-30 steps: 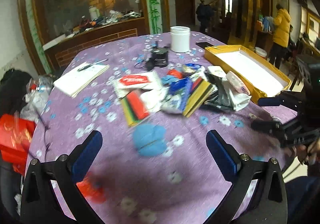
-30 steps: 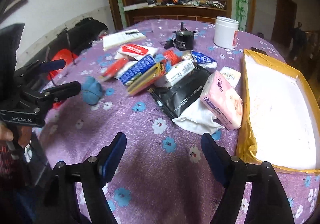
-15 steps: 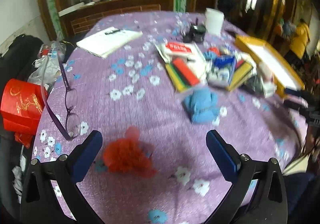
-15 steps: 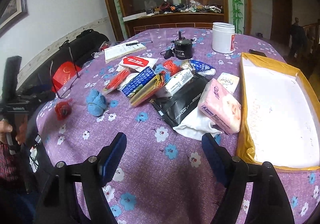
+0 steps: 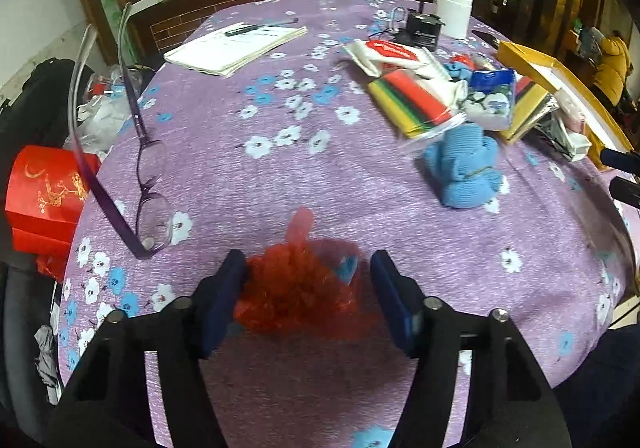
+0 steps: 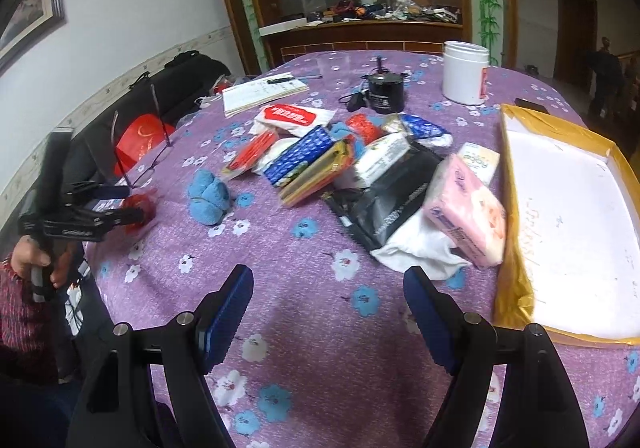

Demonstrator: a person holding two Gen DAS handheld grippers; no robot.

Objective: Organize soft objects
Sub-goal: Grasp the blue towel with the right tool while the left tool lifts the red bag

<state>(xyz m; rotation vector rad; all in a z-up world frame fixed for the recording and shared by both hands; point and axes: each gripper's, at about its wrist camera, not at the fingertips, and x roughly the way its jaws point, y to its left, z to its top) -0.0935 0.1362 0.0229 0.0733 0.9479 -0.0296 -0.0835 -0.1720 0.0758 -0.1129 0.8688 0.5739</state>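
Note:
A red crinkly soft ball [image 5: 294, 290] lies on the purple flowered cloth between the blue pads of my left gripper [image 5: 306, 288]; the jaws stand around it, partly closed, the left pad touching it and the right pad apart. It also shows in the right wrist view [image 6: 138, 208], with the left gripper [image 6: 120, 204] at it. A blue rolled towel [image 5: 464, 168] [image 6: 208, 196] lies to the right. A pile of soft packets [image 6: 320, 164] and a pink tissue pack [image 6: 466, 216] lie mid-table. My right gripper [image 6: 328, 312] is open and empty above the near cloth.
A yellow-rimmed white tray [image 6: 516, 276] stands at the right. Purple glasses [image 5: 136, 184] lie left of the red ball. A notebook with a pen [image 5: 236, 44], a black device [image 5: 424, 32] and a white jar [image 6: 466, 72] stand farther back. A red bag [image 5: 44, 196] sits off the table's left edge.
My left gripper has swung left from the blue towel, moved down over the red ball and narrowed its jaws around it. My right gripper has hardly moved.

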